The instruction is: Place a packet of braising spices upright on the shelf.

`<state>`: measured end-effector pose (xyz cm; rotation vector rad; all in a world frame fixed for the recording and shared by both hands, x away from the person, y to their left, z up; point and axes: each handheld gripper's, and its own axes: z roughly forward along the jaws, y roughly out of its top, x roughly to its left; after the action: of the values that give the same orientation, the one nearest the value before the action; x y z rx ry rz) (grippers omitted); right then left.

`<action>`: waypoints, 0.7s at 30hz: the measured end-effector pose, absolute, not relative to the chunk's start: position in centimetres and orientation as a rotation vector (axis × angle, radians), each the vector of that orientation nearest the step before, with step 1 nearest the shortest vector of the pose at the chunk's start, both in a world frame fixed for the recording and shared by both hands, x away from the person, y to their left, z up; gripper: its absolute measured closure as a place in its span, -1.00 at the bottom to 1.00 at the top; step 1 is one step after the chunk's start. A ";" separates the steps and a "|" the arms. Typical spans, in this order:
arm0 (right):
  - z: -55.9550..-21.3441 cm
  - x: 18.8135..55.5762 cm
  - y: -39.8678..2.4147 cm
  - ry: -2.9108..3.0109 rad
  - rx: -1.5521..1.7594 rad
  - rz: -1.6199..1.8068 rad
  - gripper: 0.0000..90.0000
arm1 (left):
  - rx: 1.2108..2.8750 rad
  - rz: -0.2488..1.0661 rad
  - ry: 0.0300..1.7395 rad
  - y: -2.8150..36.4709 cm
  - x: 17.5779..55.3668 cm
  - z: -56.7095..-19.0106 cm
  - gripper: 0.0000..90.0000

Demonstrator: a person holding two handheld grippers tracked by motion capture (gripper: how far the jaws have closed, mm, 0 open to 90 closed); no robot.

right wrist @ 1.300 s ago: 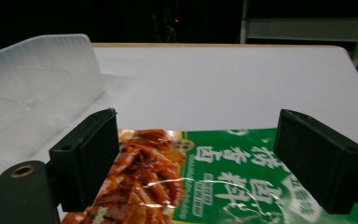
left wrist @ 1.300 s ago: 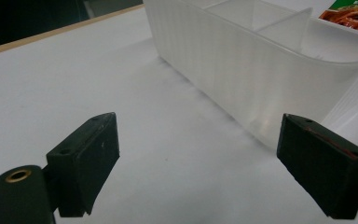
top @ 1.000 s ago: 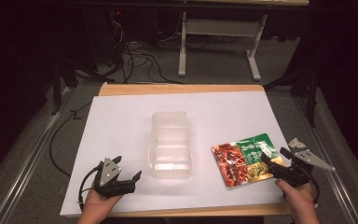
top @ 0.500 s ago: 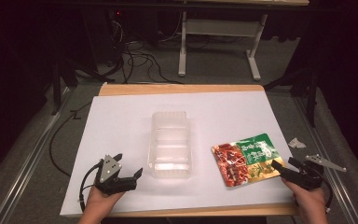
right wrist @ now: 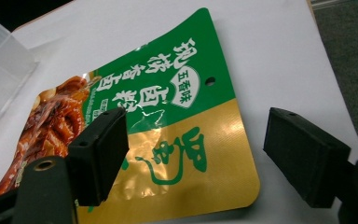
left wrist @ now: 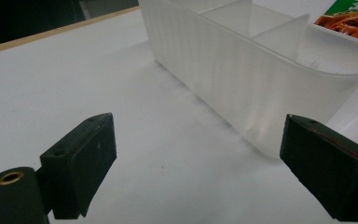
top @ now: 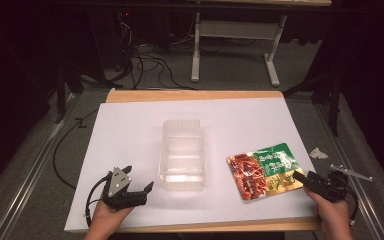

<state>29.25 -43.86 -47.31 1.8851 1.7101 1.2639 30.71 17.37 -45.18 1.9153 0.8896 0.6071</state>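
Two tongs, both spread and empty. My right tongs [right wrist: 193,154] have slid back to the snack pouch's [top: 265,170] near corner on the table [top: 130,130]; left tongs [top: 130,192] stay beside the clear divided container [top: 182,155]. A pickup looks next.

My food bag [right wrist: 168,140] is shiny, crinkly foil w/ a gold bottom. The box [left wrist: 261,74] at upper right looks like cloudy, ribbed plastic. White sheet [top: 130,135] is smooth, dull. Table edge [top: 195,95] looks like wood. My claw pads [left wrist: 81,154] are dull black.
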 end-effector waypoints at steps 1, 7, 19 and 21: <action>-47.3 29.3 -44.0 1.700 1.909 1.258 -0.46 | 1.916 0.607 0.888 17.4 30.7 -45.2 -0.75; -47.6 29.5 -44.1 1.698 1.947 1.265 -0.36 | 1.923 0.607 0.887 17.4 30.7 -45.2 -0.75; -47.4 29.4 -44.1 1.696 1.932 1.364 -0.19 | 1.927 0.609 0.887 17.4 30.5 -45.2 -0.75; -47.1 29.3 -43.9 1.694 1.915 1.380 -0.18 | 1.929 0.608 0.885 17.3 30.5 -45.2 -0.75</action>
<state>29.32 -43.89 -47.12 1.9148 1.6945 1.3803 30.55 17.34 -45.23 1.9292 0.8853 0.6078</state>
